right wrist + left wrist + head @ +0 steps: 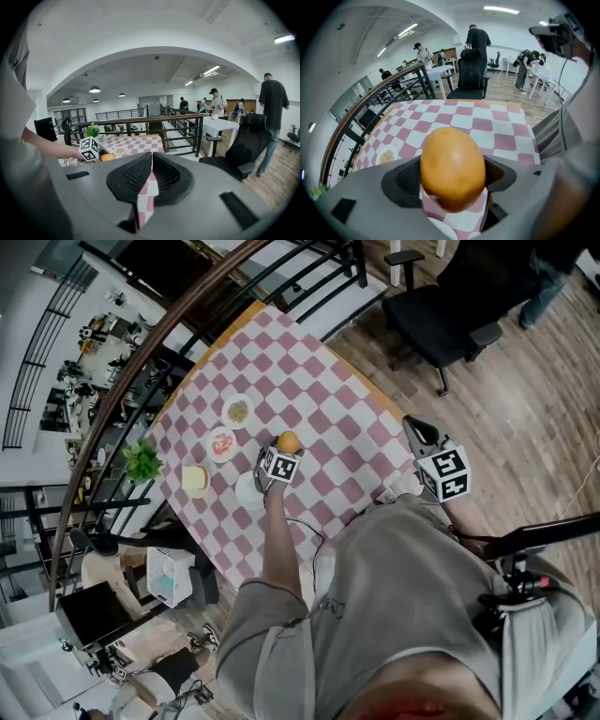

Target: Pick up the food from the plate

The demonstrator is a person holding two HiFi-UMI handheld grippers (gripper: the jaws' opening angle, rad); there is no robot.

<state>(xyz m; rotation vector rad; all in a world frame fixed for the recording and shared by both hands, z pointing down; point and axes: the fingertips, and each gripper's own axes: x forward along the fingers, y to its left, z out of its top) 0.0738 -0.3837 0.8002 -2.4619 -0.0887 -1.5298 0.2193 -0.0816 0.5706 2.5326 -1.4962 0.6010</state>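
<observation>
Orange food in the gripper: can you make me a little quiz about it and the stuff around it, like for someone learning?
1. True or false: the left gripper is closed on the orange food.
2. Which one has its jaws together with nothing between them? A: the left one. B: the right gripper.
3. Fill in: the tablecloth is pink and white ____.

Key: 1 true. 2 B. 3 checked.

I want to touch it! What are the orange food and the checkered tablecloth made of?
Orange food: smooth skin with a soft sheen; could be real fruit, a bun, or plastic, I can't tell. Checkered tablecloth: probably fabric or vinyl, lying flat, pink and white squares, no glare.
</observation>
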